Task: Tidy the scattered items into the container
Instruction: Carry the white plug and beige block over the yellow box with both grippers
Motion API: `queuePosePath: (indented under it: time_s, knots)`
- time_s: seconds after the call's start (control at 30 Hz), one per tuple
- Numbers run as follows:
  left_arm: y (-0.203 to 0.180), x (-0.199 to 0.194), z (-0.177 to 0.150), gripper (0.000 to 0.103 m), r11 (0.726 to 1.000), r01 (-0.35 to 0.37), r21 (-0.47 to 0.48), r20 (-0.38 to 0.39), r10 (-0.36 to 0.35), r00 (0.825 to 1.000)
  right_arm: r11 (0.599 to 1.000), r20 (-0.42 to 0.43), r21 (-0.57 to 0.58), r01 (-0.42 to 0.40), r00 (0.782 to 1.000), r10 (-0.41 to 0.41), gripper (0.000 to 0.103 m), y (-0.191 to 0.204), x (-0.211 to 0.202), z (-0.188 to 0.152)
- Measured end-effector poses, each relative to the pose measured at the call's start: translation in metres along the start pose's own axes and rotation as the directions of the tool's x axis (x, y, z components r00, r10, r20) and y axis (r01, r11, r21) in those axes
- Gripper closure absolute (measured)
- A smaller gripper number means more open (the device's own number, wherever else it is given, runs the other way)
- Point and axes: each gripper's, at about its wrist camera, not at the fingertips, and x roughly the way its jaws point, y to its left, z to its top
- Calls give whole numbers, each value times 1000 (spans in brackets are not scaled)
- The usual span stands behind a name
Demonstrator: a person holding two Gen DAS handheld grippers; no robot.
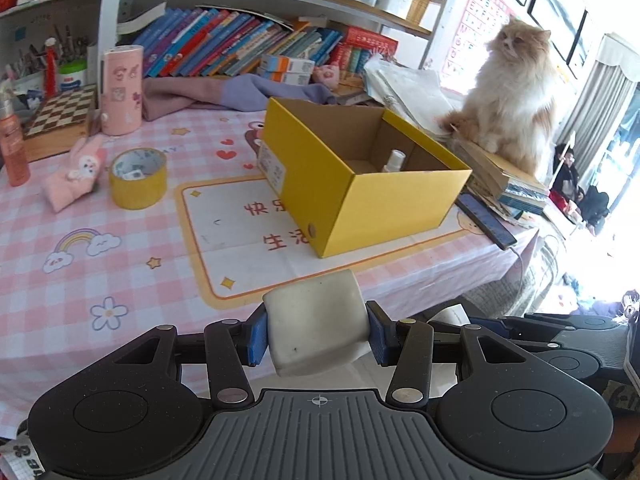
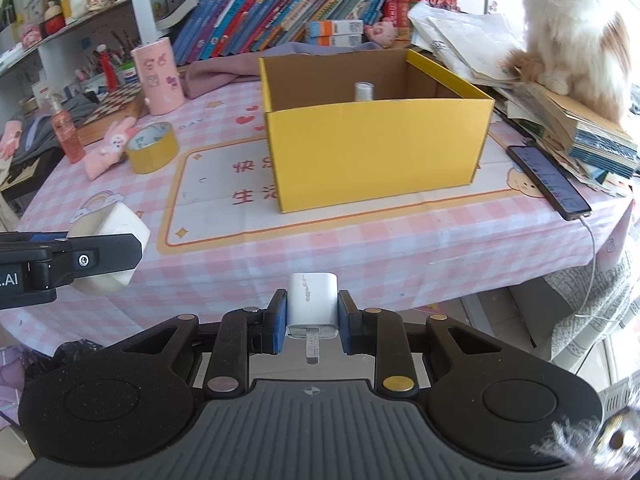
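Left gripper (image 1: pixel 316 334) clamping white block (image 1: pixel 316 324), right gripper (image 2: pixel 312 316) clamping charger (image 2: pixel 312 304), mat (image 1: pixel 240 232) reading 快乐生活

Landmark: box (image 2: pixel 376 152), on table (image 2: pixel 360 248), open top up.
Bottle (image 2: pixel 364 91) inside box, upright, near its far wall.
Tape roll (image 2: pixel 153 147) left of box, well apart; plush toy (image 2: pixel 110 150) just beyond tape.
Phone (image 2: pixel 550 182) right of box.
Cat (image 1: pixel 510 96) on book stack (image 1: pixel 500 172), right of box.
Book row (image 1: pixel 240 44) behind box.
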Motion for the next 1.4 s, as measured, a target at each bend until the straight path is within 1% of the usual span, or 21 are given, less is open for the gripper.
queuePosePath:
  time_s: [0.2,0.47,1.03,1.4]
  knots:
    - [-12,10,7,56,999,23,39,-14,-23,1000,999,2,31,18,1000,-18,79,-13,3,4]
    - [-21,22,13,56,997,42,57,-36,-40,999,998,-6,53,33,999,-32,79,-25,7,8]
    - [-51,52,26,56,988,104,113,-73,-96,993,994,-21,82,68,998,-66,79,-57,16,16]
    - [-67,69,40,56,984,119,136,-70,-110,991,995,-23,76,68,998,-66,79,-74,27,29]
